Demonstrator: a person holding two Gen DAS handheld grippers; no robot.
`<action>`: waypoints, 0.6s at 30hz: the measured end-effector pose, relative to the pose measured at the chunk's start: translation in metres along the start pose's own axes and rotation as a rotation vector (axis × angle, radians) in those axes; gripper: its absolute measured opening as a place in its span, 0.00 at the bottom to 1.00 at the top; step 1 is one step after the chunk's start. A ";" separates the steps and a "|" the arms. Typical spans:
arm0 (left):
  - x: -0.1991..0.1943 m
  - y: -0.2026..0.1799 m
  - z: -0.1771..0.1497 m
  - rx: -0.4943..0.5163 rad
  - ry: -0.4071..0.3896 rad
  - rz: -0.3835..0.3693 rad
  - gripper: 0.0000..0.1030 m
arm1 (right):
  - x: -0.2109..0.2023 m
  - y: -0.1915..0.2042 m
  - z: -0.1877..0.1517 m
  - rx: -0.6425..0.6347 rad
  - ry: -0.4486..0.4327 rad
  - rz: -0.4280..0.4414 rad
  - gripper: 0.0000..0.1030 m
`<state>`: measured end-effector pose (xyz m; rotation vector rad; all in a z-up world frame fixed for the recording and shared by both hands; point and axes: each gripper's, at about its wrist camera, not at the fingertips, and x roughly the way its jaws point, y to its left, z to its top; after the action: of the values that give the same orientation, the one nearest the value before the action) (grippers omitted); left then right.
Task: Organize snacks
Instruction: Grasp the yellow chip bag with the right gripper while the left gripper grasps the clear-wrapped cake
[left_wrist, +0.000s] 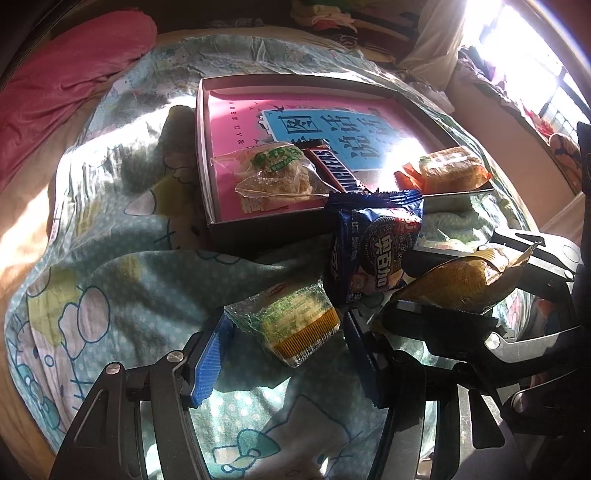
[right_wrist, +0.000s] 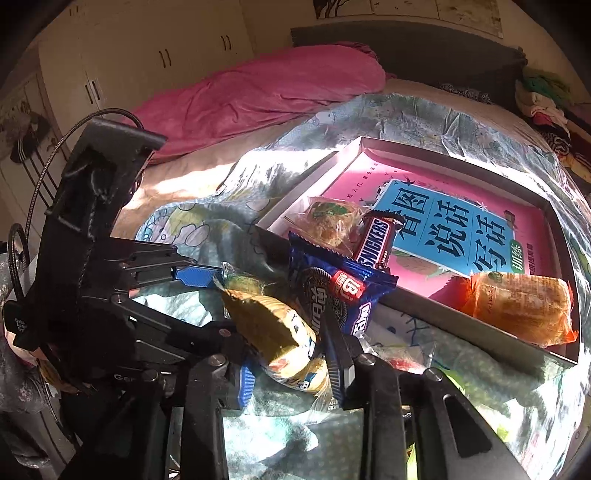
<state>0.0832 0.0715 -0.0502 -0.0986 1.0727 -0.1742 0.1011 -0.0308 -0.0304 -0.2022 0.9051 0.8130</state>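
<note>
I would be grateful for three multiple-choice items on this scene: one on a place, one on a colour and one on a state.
1. Where is the Snickers bar?
A. In the box, on the pink book
B. On the quilt outside the box
C. In a gripper

2. What colour is the Oreo pack?
A. Green
B. Blue
C. White

3. How is the right hand-held gripper?
A. Open and empty
B. Out of view
C. Closed on a yellow snack

Answers:
1 A: the bar lies on the book inside the box walls.
2 B: its wrapper is dark blue.
3 C: both pads press on the yellow wrapper.
</note>
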 end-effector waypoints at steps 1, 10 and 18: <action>0.000 0.000 0.000 -0.001 0.000 -0.001 0.61 | 0.001 -0.001 -0.001 -0.001 0.003 -0.004 0.28; 0.002 -0.007 0.000 0.023 -0.011 0.009 0.47 | -0.016 -0.011 -0.001 0.074 -0.055 0.021 0.18; -0.007 0.003 0.003 -0.019 -0.020 -0.023 0.40 | -0.041 -0.029 0.003 0.185 -0.125 0.046 0.17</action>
<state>0.0829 0.0760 -0.0428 -0.1297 1.0537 -0.1836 0.1092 -0.0712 -0.0023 0.0307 0.8634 0.7712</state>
